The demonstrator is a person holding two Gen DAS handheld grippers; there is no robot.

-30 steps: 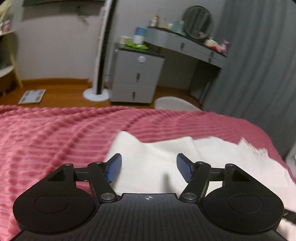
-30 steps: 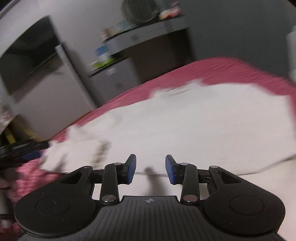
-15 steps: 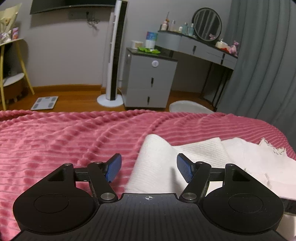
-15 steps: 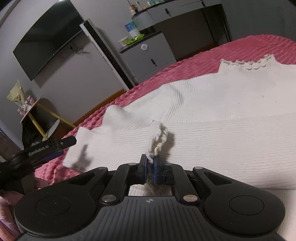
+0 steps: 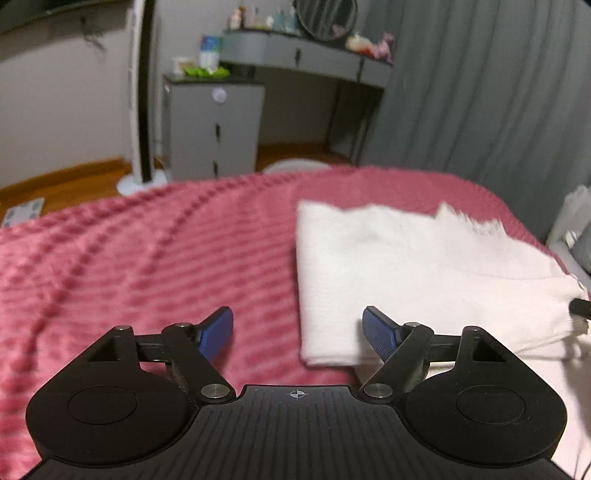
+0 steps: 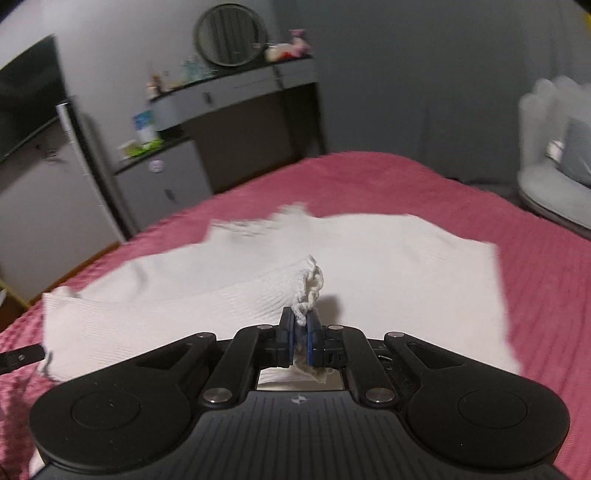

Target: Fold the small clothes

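Bedroom setup: pink ribbed blanket (image 5: 147, 266) covers the bed, and our white knit garment (image 5: 406, 266) lies on it, right of centre in the left wrist view. We see the garment doubled over, with a straight folded edge on its left side and a scalloped trim along the far edge; motion blur softens the detail. Our left tongs (image 5: 297, 332) are spread wide and hold nothing; they hang over the blanket at the garment's near left corner, the left blue pad (image 5: 218, 332) over bare blanket and the right one over white knit. Whether they touch the fabric we cannot tell. Our right tongs (image 6: 300, 338) are clamped on a bunched, frilly bit of the garment's (image 6: 388, 266) edge, and a ribbed layer rises from the flat part up to that pinch point. The rest of the garment lies spread on the blanket (image 6: 535, 277) beyond and to both sides of the tongs. At the left edge of the right wrist view a black tip pokes in beside the garment's corner; we take it for part of the left tool. Background in the left view: grey drawer cabinet (image 5: 212, 129), white tower fan (image 5: 142, 92), grey vanity worktop (image 5: 306, 51) with a round mirror (image 5: 325, 18), grey curtain (image 5: 480, 92), and a bathroom scale (image 5: 24, 216) on the wood floor.
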